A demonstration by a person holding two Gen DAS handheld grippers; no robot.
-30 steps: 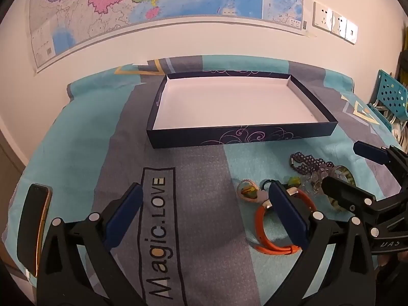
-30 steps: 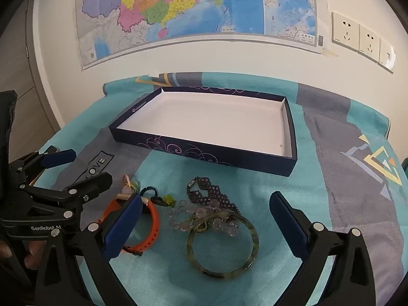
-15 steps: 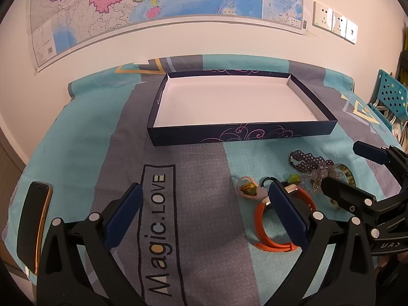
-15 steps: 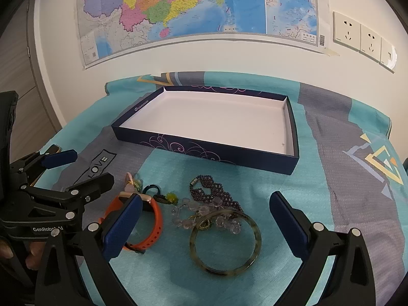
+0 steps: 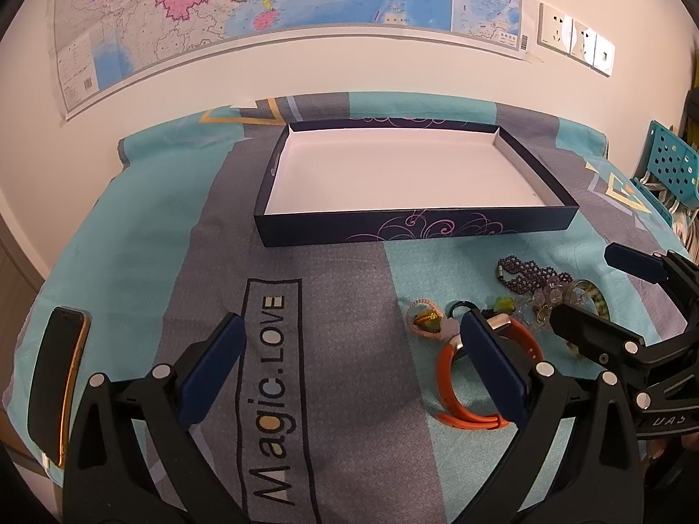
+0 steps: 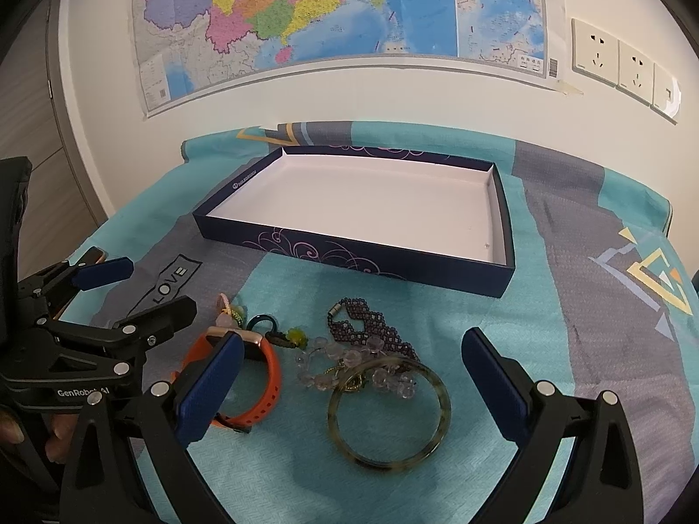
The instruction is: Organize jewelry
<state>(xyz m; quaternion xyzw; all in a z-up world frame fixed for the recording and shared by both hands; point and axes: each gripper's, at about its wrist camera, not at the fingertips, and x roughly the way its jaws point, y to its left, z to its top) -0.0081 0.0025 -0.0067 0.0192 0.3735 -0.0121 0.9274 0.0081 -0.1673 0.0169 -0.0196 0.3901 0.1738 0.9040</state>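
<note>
Both tools spread wide, nothing between the pads.

Left tool (image 5: 349,367) hovers over the grey strip of the cloth-covered surface (image 5: 131,240), above the "Magic.LOVE" print (image 5: 273,397). Its right pad overlaps the orange watch band (image 5: 454,393) in view; contact can't be told. Pink charm (image 5: 426,321) sits just ahead of that pad. Phone (image 5: 57,384) lies far left of this tool, at the surface edge.

Right tool (image 6: 349,375) hovers over the jewelry pile. Between its pads: olive bangle (image 6: 389,415), flat on the cloth, with the clear bead bracelet (image 6: 349,362) draped across its far rim. Dark purple beaded piece (image 6: 367,327) lies just ahead of that, touching the clear beads. Small yellow-green charm on a dark cord (image 6: 292,336) sits left of the beads, beside the orange band, which is partly behind this tool's left pad.

Navy tray (image 6: 349,253), white inside, holds nothing; it sits ahead of both tools, apart from the pile. All jewelry is on the cloth, none in the tray.

Wall map (image 6: 327,13) and wall sockets (image 6: 611,61) behind.

Each tool shows at the edge of the other's view, side by side, not touching.
</note>
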